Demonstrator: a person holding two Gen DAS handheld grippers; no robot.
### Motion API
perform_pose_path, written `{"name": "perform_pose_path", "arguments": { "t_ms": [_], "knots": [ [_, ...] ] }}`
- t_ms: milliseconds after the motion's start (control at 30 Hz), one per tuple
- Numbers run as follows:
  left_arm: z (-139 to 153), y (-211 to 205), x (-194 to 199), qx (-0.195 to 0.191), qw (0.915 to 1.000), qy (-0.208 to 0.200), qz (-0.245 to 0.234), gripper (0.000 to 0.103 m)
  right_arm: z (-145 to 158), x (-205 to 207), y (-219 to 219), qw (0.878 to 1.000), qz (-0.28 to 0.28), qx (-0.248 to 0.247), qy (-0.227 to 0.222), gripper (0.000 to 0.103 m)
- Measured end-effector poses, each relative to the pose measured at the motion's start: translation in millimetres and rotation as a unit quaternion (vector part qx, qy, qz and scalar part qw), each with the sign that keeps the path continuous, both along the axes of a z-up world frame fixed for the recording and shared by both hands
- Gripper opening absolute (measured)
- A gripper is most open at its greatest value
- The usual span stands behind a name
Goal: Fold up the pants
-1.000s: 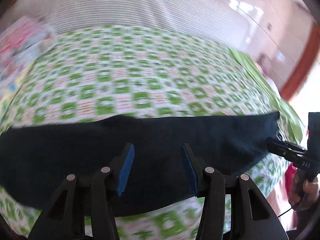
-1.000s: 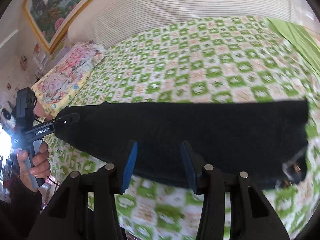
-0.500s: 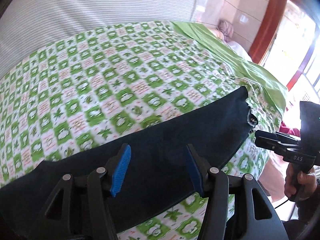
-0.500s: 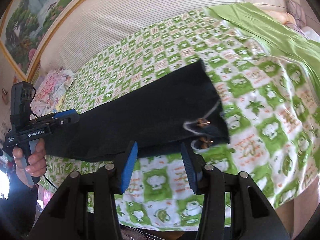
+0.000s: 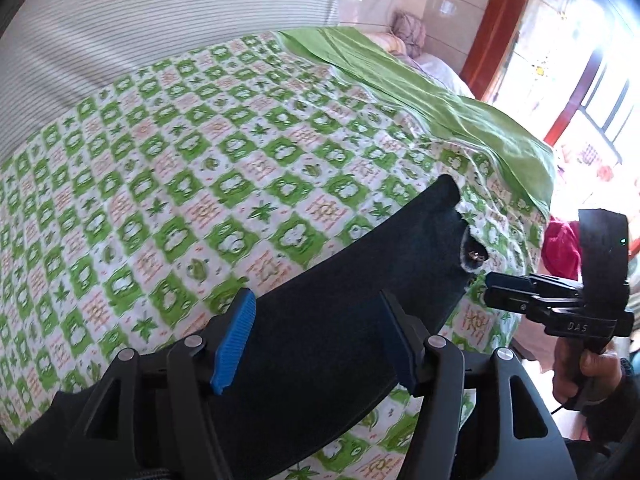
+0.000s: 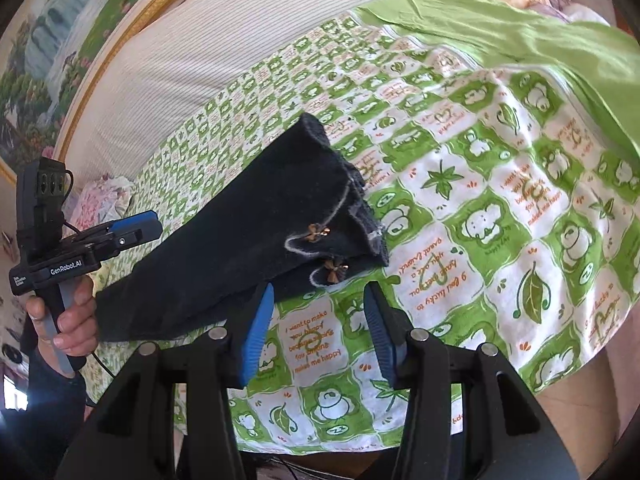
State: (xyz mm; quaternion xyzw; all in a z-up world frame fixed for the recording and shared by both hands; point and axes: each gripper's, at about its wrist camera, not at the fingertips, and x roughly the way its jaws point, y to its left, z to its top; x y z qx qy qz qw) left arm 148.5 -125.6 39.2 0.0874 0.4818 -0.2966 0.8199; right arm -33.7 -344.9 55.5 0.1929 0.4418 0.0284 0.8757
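Dark pants (image 5: 328,320) lie folded lengthwise as a long strip on the bed's green checked sheet (image 5: 192,168), near its front edge. Their hem end with small bows (image 6: 320,236) faces the right gripper. My left gripper (image 5: 316,340) is open and empty, hovering over the strip's middle. My right gripper (image 6: 316,328) is open and empty, just in front of the hem end, its left pad at the cloth's edge. The right gripper shows at the right of the left wrist view (image 5: 496,292); the left gripper shows at the left of the right wrist view (image 6: 136,228).
A plain green blanket (image 6: 520,36) lies along the bed's right side. A striped headboard cushion (image 5: 160,28) backs the bed. A floral pillow (image 6: 104,204) lies at the far left. The bed's front edge (image 6: 400,436) drops off below the right gripper.
Both grippers have swung toward the hem end of the pants. The right gripper has moved closer to the hem. The pants lie as before.
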Motion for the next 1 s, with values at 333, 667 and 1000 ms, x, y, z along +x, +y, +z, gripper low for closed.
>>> {"name": "perform_pose_path", "arguments": {
  "t_ms": [333,667,1000],
  "knots": [
    [-12,-49,36,0.024,0.9961,0.037,-0.077,0.066,-11,7,-17,0.998,-0.029,0.062,-0.003,0.053],
    [-41,-97,56,0.049,0.987,0.078,-0.132,0.066,-16,10,-23,0.994,-0.049,0.098,-0.007,0.061],
    [-71,-126,65,0.053,0.9733,0.14,-0.174,0.046,-18,16,-12,0.996,-0.047,0.064,-0.041,0.047]
  ]
}}
